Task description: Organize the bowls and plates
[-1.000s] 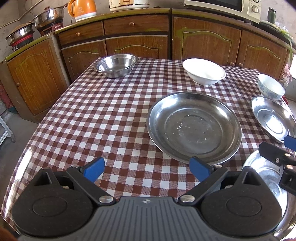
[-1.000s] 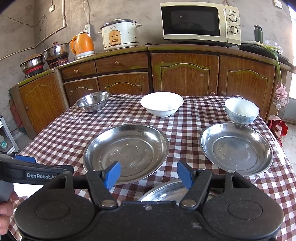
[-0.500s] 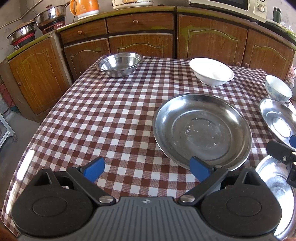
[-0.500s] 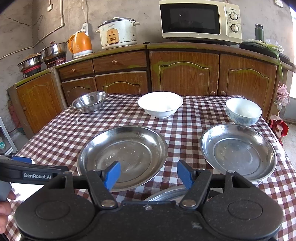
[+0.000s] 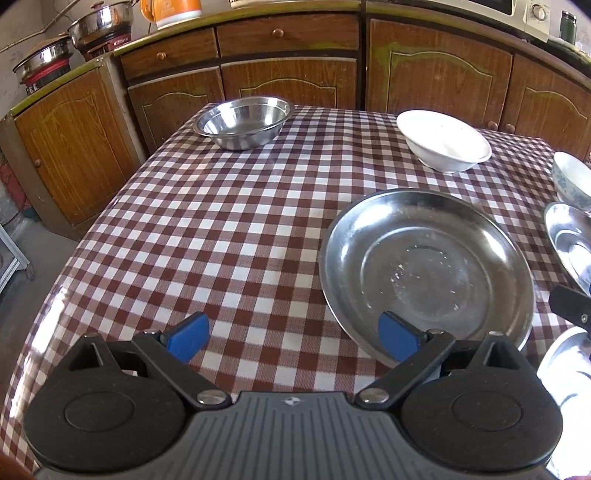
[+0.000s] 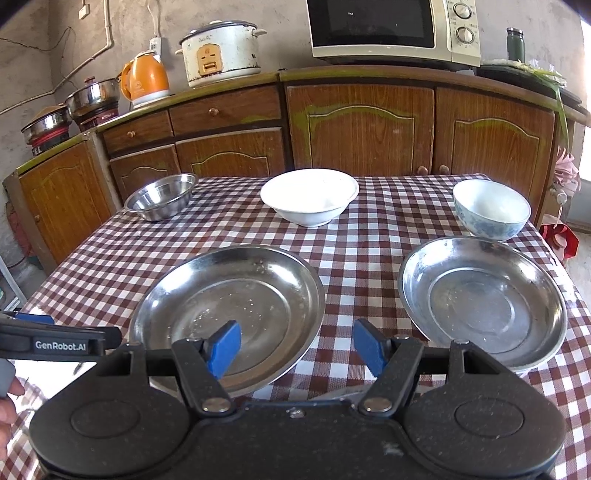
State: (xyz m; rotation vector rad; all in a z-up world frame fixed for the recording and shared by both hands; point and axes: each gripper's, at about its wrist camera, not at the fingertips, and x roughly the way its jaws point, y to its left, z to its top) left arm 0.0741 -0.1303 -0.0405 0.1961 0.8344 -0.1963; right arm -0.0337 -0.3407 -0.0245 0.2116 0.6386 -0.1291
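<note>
A large steel plate (image 5: pixel 424 266) lies on the checked table (image 5: pixel 221 221), also in the right wrist view (image 6: pixel 229 302). A second steel plate (image 6: pixel 484 299) lies to its right. A third steel plate (image 5: pixel 569 369) shows at the near right edge. A steel bowl (image 5: pixel 243 122), a white bowl (image 5: pixel 443 142) and a blue-patterned bowl (image 6: pixel 491 210) stand at the far side. My left gripper (image 5: pixel 291 336) is open and empty, its right fingertip over the large plate's near rim. My right gripper (image 6: pixel 295 347) is open and empty above the large plate's near right rim.
Wooden cabinets (image 6: pixel 362 125) run behind the table, bearing a microwave (image 6: pixel 391 29), a rice cooker (image 6: pixel 221 51), an orange kettle (image 6: pixel 146 81) and pots (image 6: pixel 92 98). The table edge drops off at the left (image 5: pixel 55 295).
Both grippers have moved forward and lower toward the plates. The left view has shifted left, so the large plate now sits further right in it.
</note>
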